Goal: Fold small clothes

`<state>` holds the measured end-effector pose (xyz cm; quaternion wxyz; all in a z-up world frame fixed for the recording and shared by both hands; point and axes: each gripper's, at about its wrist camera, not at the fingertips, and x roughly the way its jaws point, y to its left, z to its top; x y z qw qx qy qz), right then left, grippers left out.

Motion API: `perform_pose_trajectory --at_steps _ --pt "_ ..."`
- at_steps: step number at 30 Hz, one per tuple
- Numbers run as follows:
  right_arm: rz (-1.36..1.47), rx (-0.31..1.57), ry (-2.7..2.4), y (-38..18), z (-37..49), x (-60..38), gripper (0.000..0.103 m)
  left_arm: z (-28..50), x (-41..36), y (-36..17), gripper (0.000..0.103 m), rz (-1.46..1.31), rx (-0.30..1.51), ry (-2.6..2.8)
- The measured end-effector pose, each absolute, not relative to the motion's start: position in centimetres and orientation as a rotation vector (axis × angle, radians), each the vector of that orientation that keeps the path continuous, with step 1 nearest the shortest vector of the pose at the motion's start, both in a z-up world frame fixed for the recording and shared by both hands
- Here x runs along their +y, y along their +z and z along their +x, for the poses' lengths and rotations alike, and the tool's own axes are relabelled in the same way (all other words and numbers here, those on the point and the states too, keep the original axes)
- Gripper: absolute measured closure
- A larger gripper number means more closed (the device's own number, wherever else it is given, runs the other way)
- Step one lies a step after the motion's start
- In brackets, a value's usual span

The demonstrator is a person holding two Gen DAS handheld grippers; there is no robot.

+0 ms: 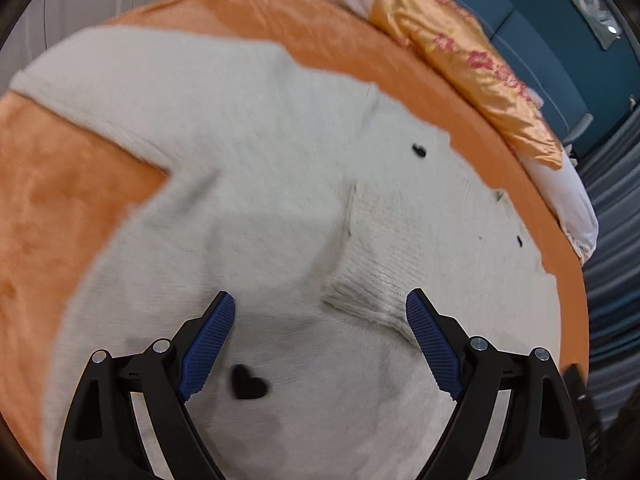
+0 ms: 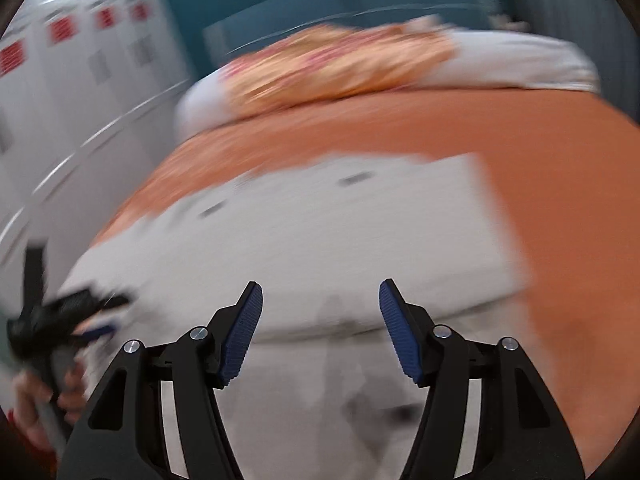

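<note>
A small white knitted garment point(image 1: 260, 168) with little black heart marks point(image 1: 248, 387) lies spread on an orange bedcover point(image 1: 60, 208). Its ribbed part point(image 1: 384, 240) is folded over near the middle. My left gripper point(image 1: 320, 304) hovers open just above the garment, nothing between its blue pads point(image 1: 208, 352). In the right wrist view the picture is blurred by motion; the same white garment point(image 2: 340, 240) lies below my right gripper point(image 2: 320, 292), which is open and holds nothing. The left gripper point(image 2: 60, 320) and the hand holding it show at the left edge.
A pillow with an orange flowered cover point(image 1: 472, 60) lies at the head of the bed, against a blue headboard point(image 1: 540, 40). White cupboard doors point(image 2: 72, 80) stand beside the bed. Grey curtains point(image 1: 612, 240) hang on the right.
</note>
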<state>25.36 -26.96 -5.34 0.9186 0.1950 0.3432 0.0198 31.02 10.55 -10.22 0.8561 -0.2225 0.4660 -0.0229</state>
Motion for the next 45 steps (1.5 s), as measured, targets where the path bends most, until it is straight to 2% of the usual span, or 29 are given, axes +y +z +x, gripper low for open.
perform_pose_trajectory --at_steps 3,4,5,6,7,8,10,11,12,15,16,21,25,29,31,33,35,36,38,42,43,45 --pt "0.458 0.720 -0.098 -6.4 26.1 -31.6 0.042 31.5 9.8 -10.0 0.018 -0.467 0.957 -0.036" --pt "0.465 0.727 -0.133 -6.9 26.4 -32.6 0.042 31.7 9.7 -9.9 0.022 -0.476 0.956 -0.043" --pt "0.466 0.741 -0.154 -7.5 27.1 -33.2 0.042 31.9 9.6 -9.9 0.033 -0.484 0.956 -0.050" --pt "0.466 0.755 -0.168 -7.8 27.9 -33.4 0.042 32.3 9.3 -9.8 0.038 -0.486 0.960 -0.064" --pt "0.468 0.773 -0.179 -8.3 28.4 -33.5 0.042 32.7 9.0 -9.8 0.049 -0.479 0.969 -0.072" --pt "0.473 0.797 -0.179 -9.0 29.1 -33.9 0.043 33.0 8.7 -9.8 0.064 -0.469 0.976 -0.081" --pt "0.478 0.833 -0.187 -10.3 30.2 -33.9 0.043 33.7 8.1 -9.7 0.079 -0.433 0.984 -0.090" --pt "0.474 0.848 -0.180 -10.8 31.1 -33.6 0.046 34.1 7.8 -9.5 0.091 -0.411 0.982 -0.102" --pt "0.465 0.852 -0.183 -11.2 30.7 -33.5 0.048 34.4 7.5 -9.3 0.093 -0.397 0.980 -0.110" --pt "0.416 0.843 -0.179 -11.2 31.2 -32.9 0.067 34.8 7.1 -8.0 0.094 -0.362 0.938 -0.112" --pt "0.410 0.840 -0.176 -11.1 31.2 -32.8 0.069 34.8 7.1 -7.6 0.094 -0.359 0.924 -0.114" --pt "0.444 0.836 -0.163 -11.3 30.7 -33.4 0.069 34.7 7.0 -6.6 0.095 -0.345 0.878 -0.119" --pt "0.415 0.810 -0.146 -10.7 30.7 -33.3 0.085 35.2 6.8 -5.9 0.096 -0.310 0.846 -0.122" --pt "0.546 0.536 -0.108 -6.6 27.8 -34.6 0.091 35.0 6.6 -2.2 0.097 -0.266 0.690 -0.127" --pt "0.575 0.437 -0.144 -5.5 26.6 -35.2 0.091 34.1 6.7 0.4 0.097 -0.261 0.542 -0.123" --pt "0.553 0.527 -0.225 -7.2 27.8 -35.5 0.091 34.1 6.5 0.0 0.096 -0.244 0.501 -0.107" --pt "0.535 0.779 -0.278 -11.5 30.7 -35.7 0.091 36.0 5.6 -2.9 0.103 -0.174 0.614 -0.065" --pt "0.572 0.815 -0.287 -12.8 30.8 -36.2 0.091 37.6 5.3 -6.2 0.103 -0.145 0.742 -0.035" --pt "0.631 0.756 -0.265 -11.9 29.9 -37.2 0.087 38.9 6.0 -10.4 0.103 -0.202 0.913 -0.037" --pt "0.616 0.703 -0.249 -10.0 28.9 -37.9 0.086 37.3 7.4 -10.3 0.103 -0.299 0.871 -0.074" --pt "0.613 0.695 -0.242 -9.7 28.9 -37.8 0.084 37.1 7.5 -10.1 0.103 -0.311 0.878 -0.082" --pt "0.608 0.688 -0.219 -9.1 29.5 -37.6 0.065 37.2 7.8 -9.8 0.091 -0.353 0.890 -0.113"
